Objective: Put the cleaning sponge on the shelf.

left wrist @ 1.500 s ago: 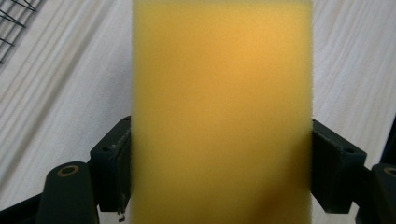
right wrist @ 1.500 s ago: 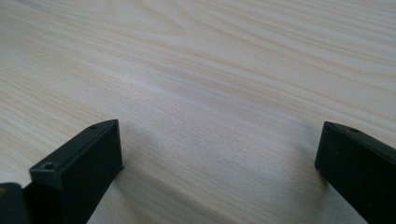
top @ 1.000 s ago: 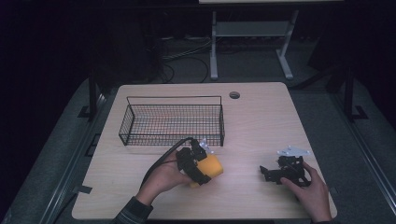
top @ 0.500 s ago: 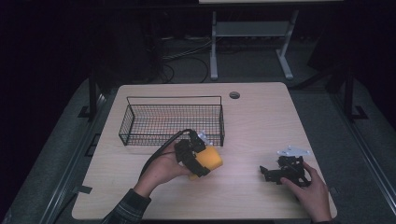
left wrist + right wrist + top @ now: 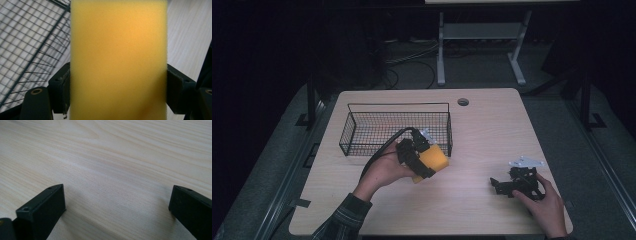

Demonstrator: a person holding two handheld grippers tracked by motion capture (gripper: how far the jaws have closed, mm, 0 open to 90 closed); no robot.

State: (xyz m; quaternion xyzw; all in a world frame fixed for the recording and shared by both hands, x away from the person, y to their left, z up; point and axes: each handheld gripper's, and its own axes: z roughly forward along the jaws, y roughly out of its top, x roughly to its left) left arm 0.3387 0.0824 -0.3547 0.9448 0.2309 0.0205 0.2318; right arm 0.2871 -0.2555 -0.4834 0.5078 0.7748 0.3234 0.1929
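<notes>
A yellow sponge block (image 5: 432, 160) is clamped in my left gripper (image 5: 424, 162), held above the table just in front of the black wire basket (image 5: 362, 131). In the left gripper view the sponge (image 5: 117, 60) stands between both pads (image 5: 65, 92), which press on its sides, and the wire basket (image 5: 27, 42) lies to its left. My right gripper (image 5: 499, 186) rests on the table at the near right, held by a hand. Its jaws stand wide apart over bare wood, with nothing between the fingers (image 5: 47, 207).
The light wooden table (image 5: 482, 135) has a round cable hole (image 5: 463, 102) near its far edge. Dark floor, cables and a metal stand's legs (image 5: 477, 55) lie beyond the table. Bare tabletop spans the gap between the two grippers.
My left gripper has risen with the sponge and moved toward the basket's near right corner. The right gripper has stayed put.
</notes>
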